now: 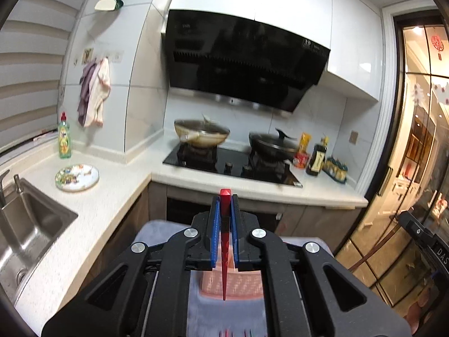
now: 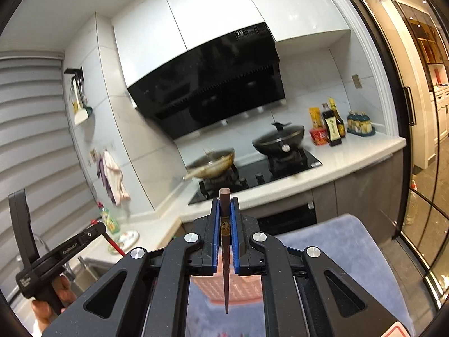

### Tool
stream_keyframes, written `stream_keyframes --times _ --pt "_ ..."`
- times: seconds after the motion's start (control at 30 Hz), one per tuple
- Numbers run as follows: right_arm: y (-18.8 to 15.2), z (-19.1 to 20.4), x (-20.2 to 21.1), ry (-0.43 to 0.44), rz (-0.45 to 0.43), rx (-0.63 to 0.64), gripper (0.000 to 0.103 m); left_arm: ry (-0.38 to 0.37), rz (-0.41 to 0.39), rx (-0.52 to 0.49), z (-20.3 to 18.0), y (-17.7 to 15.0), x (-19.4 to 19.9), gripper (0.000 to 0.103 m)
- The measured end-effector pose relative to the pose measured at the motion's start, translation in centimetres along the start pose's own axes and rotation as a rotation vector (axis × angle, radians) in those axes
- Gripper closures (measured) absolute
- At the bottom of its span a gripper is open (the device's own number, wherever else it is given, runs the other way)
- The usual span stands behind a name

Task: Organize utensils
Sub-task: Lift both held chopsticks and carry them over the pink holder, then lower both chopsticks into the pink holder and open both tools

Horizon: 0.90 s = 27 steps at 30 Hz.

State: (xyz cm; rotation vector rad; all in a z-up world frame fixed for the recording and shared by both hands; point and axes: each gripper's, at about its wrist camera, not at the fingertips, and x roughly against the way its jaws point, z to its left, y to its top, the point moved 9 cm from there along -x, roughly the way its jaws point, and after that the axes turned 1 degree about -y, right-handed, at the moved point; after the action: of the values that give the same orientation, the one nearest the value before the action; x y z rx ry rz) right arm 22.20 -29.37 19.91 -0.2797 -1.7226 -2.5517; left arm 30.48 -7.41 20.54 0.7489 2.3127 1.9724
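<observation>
The left tongs are clenched on a slim red plastic chopstick; the right tongs clench a dark brown wooden chopstick. Both hang above a pink woven basket. Thin tapered sticks could pivot and miss it.

Home kitchen, range hood, gas hob, steel sink, wall cabinets

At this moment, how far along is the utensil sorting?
Nothing visibly sorted yet. In hand: the left gripper is shut on a red chopstick, the right gripper on a brown chopstick, both raised above the pink basket on the blue cloth. Left: placing both; the basket's contents are hidden.
</observation>
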Motion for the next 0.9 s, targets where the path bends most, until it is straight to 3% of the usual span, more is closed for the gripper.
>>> stream_keyframes --times 0.27,0.53,0.9 --pt "2.6 1.2 -6.8 0.005 -0.024 0.007 0.096 0.015 -0.056 0.013 0.0 3.5 -4.5 0.096" --pt "-1.7 0.3 -12.3 -0.028 0.082 0.027 0.096 0.033 0.045 0.022 1.2 -0.1 -9.7 0.096" --pt "-6.7 -1.5 -15.2 -0.082 0.193 0.055 0.092 0.042 0.147 0.013 2.3 -4.2 -12.1 0.095"
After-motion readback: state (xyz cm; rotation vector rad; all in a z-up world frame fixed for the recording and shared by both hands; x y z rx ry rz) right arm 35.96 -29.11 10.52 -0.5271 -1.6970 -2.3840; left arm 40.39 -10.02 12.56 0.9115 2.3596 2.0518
